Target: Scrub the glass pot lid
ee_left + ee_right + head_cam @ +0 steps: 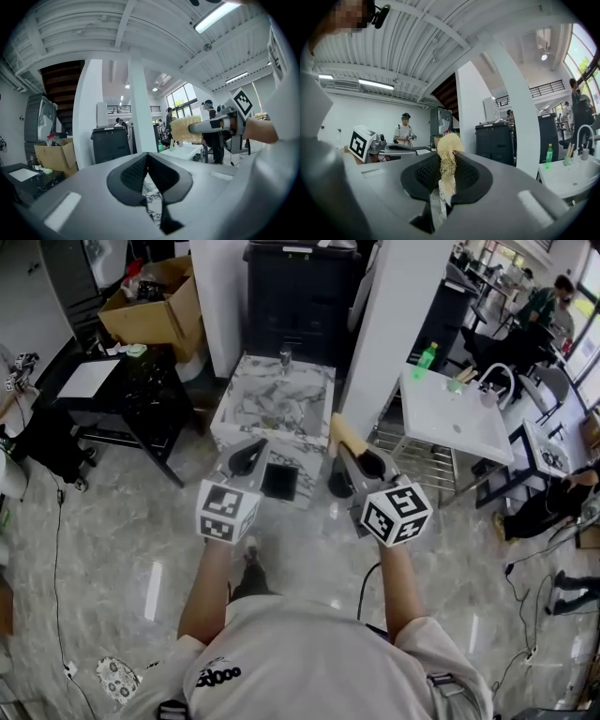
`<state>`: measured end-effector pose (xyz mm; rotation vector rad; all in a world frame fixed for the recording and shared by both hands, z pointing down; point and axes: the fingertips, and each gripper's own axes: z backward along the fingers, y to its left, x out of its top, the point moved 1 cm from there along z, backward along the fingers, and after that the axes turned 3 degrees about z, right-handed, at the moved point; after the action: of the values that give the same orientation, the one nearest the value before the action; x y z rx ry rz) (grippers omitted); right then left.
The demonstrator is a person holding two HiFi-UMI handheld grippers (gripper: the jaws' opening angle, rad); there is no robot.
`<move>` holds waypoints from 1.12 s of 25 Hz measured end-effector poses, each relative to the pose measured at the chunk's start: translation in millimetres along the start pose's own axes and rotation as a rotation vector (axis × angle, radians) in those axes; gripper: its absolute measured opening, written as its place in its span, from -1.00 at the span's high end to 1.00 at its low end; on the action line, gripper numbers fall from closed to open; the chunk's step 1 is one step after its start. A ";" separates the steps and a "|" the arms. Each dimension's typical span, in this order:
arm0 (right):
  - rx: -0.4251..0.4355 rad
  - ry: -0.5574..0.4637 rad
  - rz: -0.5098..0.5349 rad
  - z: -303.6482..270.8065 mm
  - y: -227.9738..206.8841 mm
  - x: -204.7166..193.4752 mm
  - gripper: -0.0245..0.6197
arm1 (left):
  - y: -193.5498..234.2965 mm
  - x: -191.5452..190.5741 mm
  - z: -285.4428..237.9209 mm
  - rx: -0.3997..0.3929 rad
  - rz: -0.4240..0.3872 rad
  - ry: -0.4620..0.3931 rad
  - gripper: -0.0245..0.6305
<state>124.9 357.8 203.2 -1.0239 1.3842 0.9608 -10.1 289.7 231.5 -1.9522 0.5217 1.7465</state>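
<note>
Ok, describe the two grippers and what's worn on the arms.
Both the left gripper and right gripper are grey, tapering to black textured fingers. Each carries a white cube with black square markers. The person wears a short-sleeved white T-shirt with black print.

The head camera looked steeply down from over the person's shoulders, the left gripper (247, 458) and right gripper (349, 454) close beneath it and the marble counter (277, 399) beyond. Each gripper camera sat right behind its own jaws, tilted up toward the ceiling, the right one peering past its yellow scrub sponge (447, 154). All three views caught the black cabinet (300, 287).
</note>
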 end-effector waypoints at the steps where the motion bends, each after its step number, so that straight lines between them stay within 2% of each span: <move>1: 0.001 0.001 -0.003 -7.9 -1.0 -0.2 0.78 | 6.9 -0.7 -3.7 -0.001 0.001 0.001 0.89; 17: -0.023 -0.013 -0.006 -165.4 -36.7 26.5 0.77 | 151.7 17.4 -89.8 -0.034 -0.032 -0.006 0.89; 28: -0.016 -0.008 -0.007 -236.4 -50.7 39.1 0.77 | 203.1 23.1 -134.5 -0.064 -0.004 -0.019 0.89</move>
<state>103.1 115.1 178.6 -1.0352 1.3673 0.9715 -12.8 46.9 201.4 -1.9767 0.4607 1.7986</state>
